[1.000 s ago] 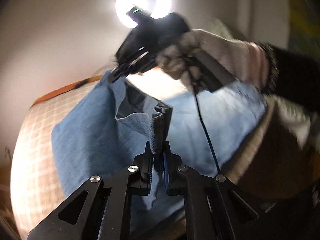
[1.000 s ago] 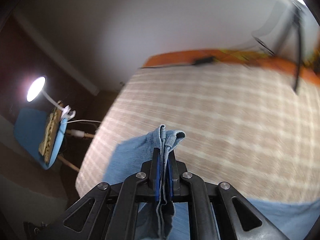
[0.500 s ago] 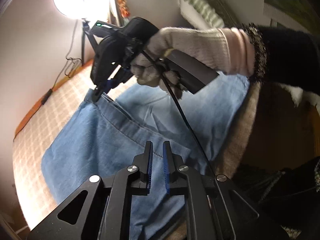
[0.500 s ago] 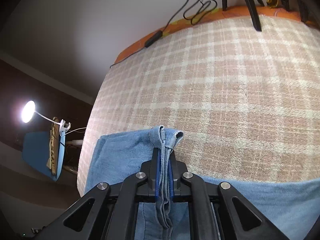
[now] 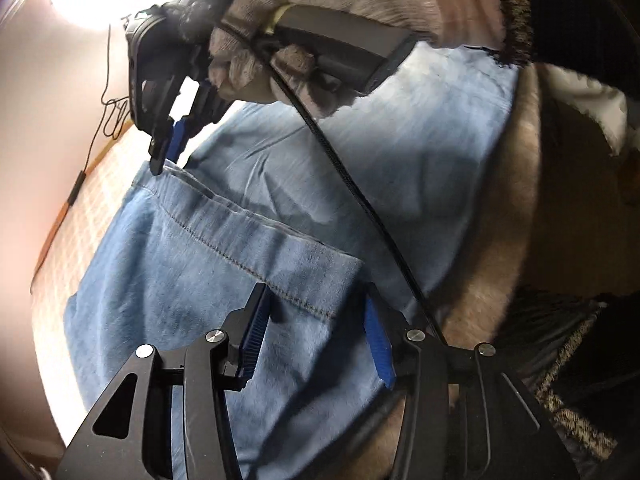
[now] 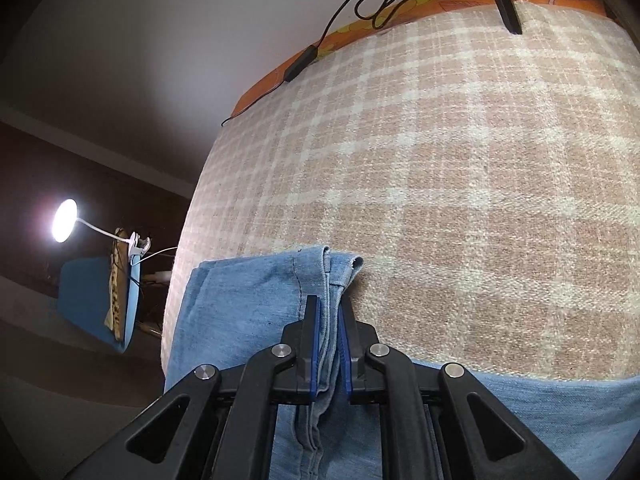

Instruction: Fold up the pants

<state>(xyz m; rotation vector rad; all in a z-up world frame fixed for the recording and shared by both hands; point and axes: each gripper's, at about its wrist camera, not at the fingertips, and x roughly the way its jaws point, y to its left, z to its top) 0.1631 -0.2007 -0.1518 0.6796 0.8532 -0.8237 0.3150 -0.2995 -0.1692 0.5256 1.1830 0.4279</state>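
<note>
Since a second ago the left gripper (image 5: pixel 316 340) has let go of the light-blue denim pants (image 5: pixel 224 276); its jaws are spreading, empty, over the laid fold. Right wrist view: the right gripper (image 6: pixel 329 344) pinches the bunched hem, jaws easing apart, lowering it onto the checked beige blanket (image 6: pixel 460 168).

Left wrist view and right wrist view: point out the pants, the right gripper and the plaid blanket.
pants (image 5: pixel 192 280): left wrist view, on the folded-over top layer.
right gripper (image 6: pixel 329 344): right wrist view, midway between its fingertips, denim hem between them.
plaid blanket (image 6: pixel 460 168): right wrist view, on its bare middle.
</note>
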